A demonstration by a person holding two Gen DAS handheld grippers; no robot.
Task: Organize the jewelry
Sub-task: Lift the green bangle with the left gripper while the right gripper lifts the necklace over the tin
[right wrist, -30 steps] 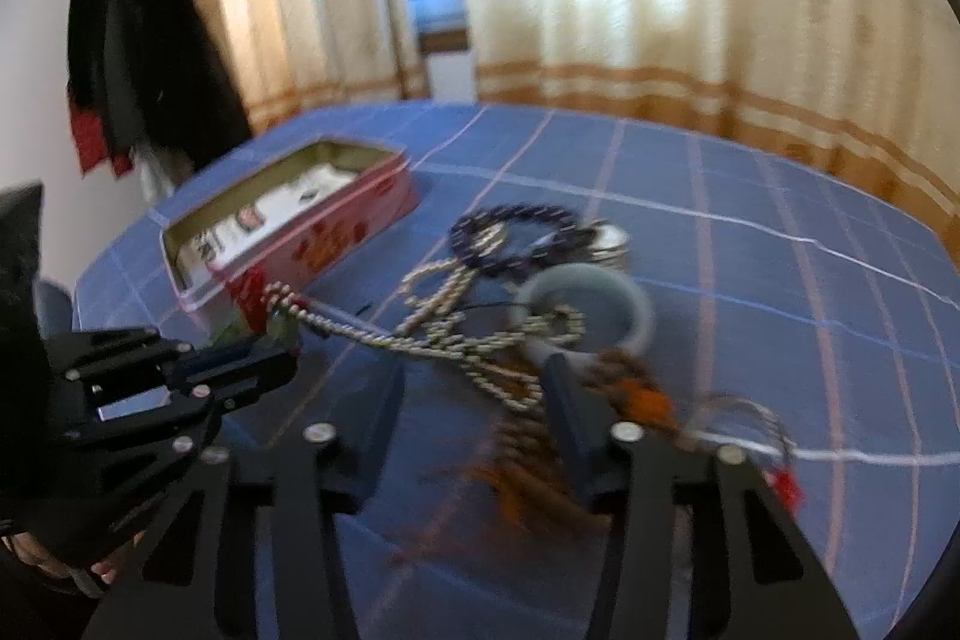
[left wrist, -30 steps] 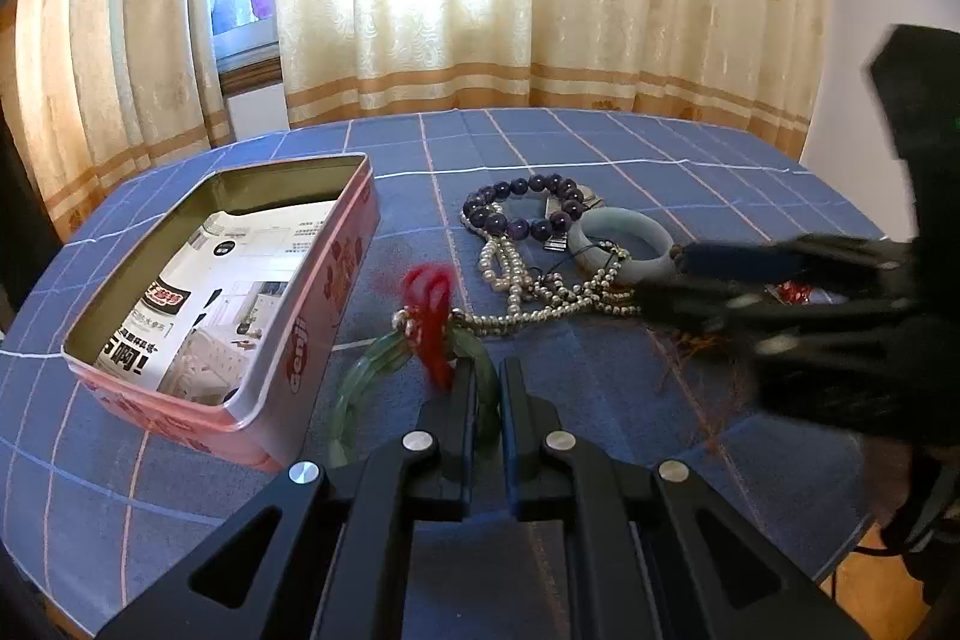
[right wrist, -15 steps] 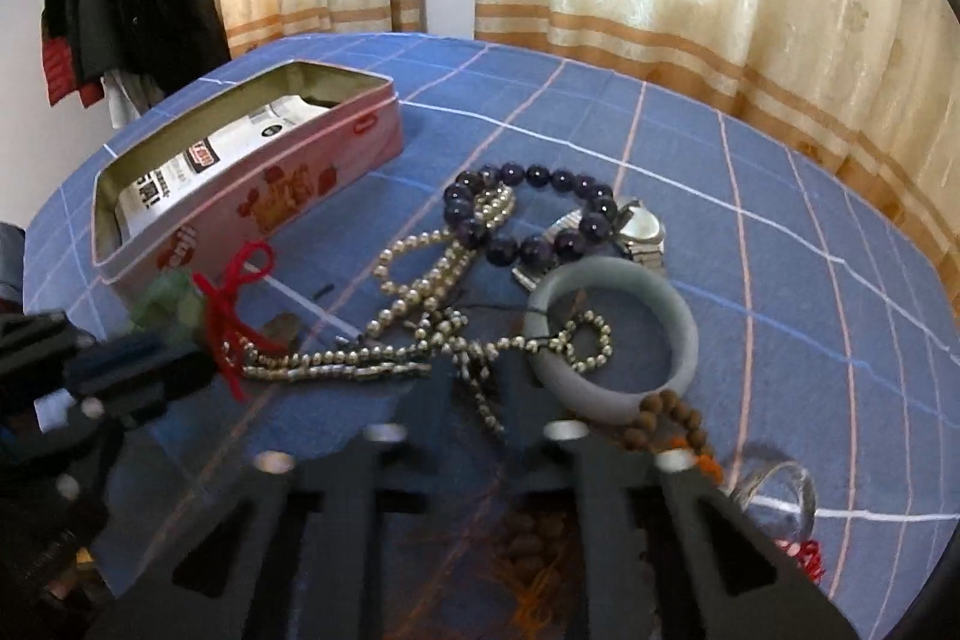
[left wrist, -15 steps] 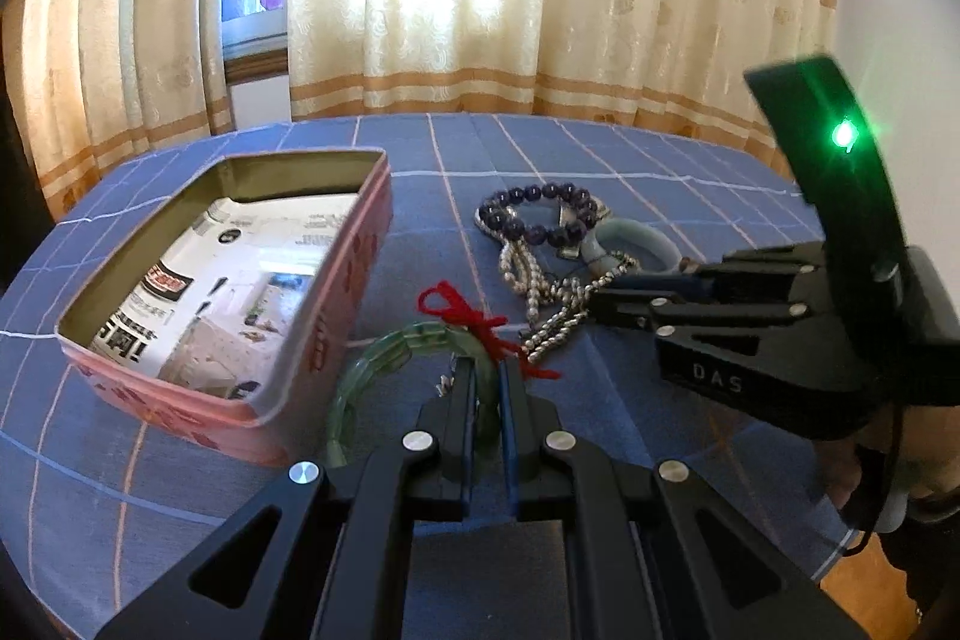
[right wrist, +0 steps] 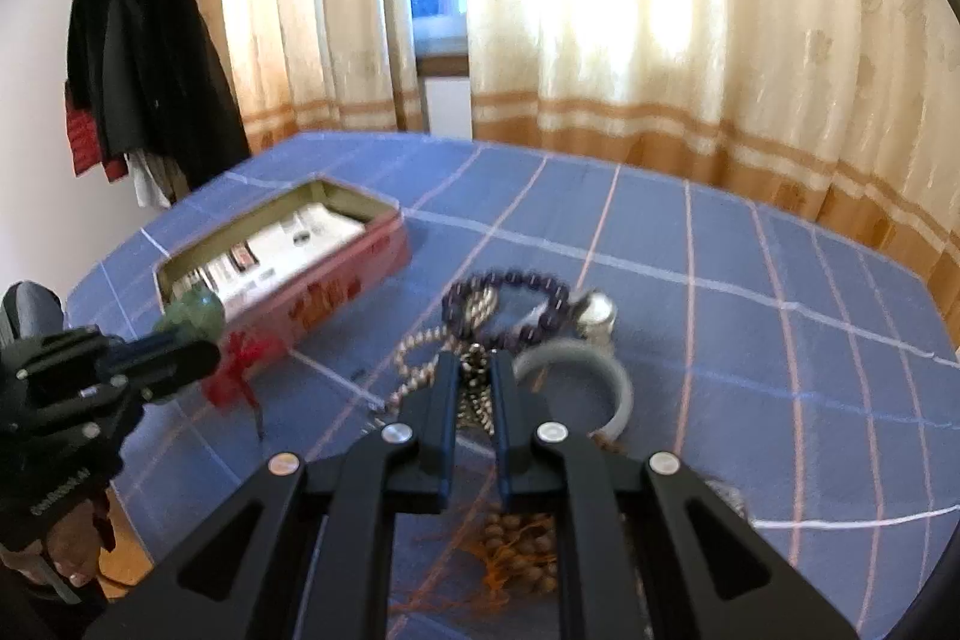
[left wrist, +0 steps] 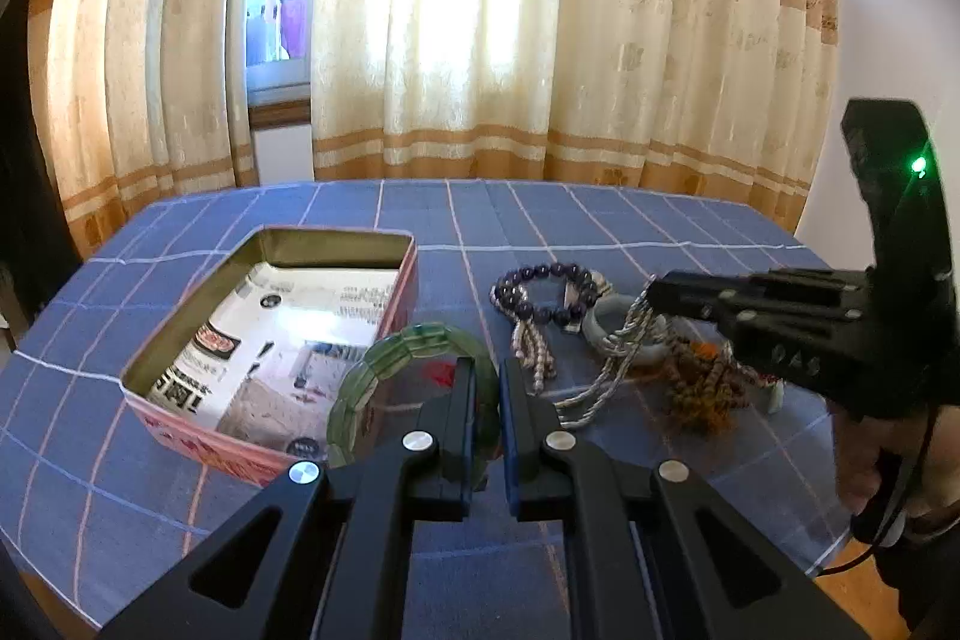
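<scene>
Inside the pink tin only paper lies; left gripper jaws pinch the green bangle, right gripper jaws clamp the silver bead necklace. Nothing stowed yet.

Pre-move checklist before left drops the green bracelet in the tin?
1. Left gripper shut on green bracelet: ok.
2. Tin open: ok.
3. Bracelet fully above tin: not ok, part hangs beyond the near wall.
4. Red tassel free of pearl strand: cannot tell.
5. Right gripper shut on pearl strand: ok.
6. Right gripper apart from the tin: ok.
</scene>
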